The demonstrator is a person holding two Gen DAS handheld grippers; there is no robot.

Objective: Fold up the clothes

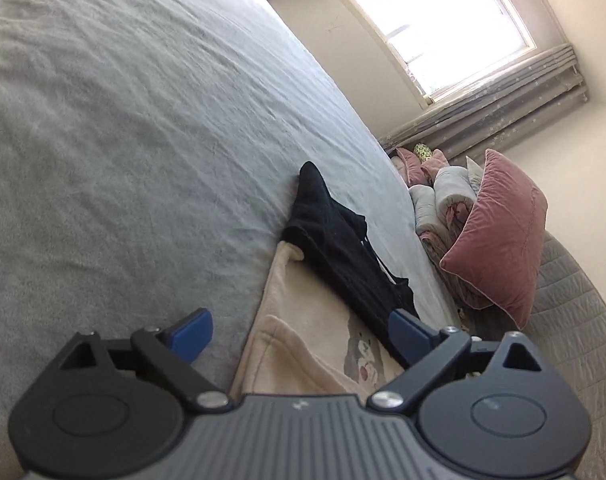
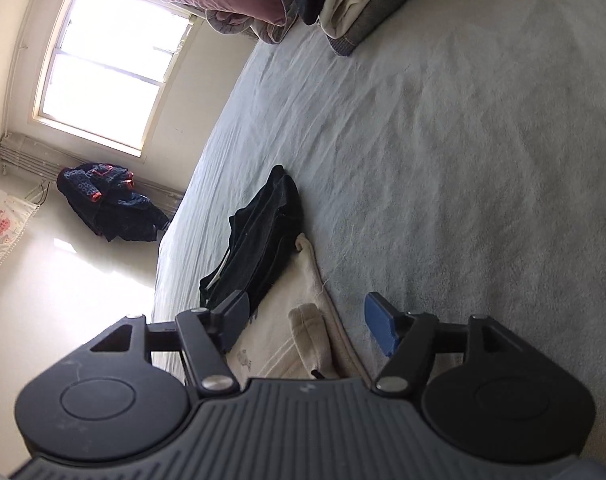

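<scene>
Left gripper (image 1: 301, 334) and right gripper (image 2: 307, 326) both spread apart over cream fleece garment (image 1: 303, 344) lower centre, black garment (image 1: 335, 240) overlapping; pink velvet cushion (image 1: 499, 236) left view only, navy jacket (image 2: 111, 204) right view only

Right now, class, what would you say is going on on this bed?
A person holds two grippers over a bed to fold clothes. Left gripper and right gripper are both open, holding nothing. A cream garment lies below them with a black garment partly over it. Neither looks neatly folded yet.
</scene>
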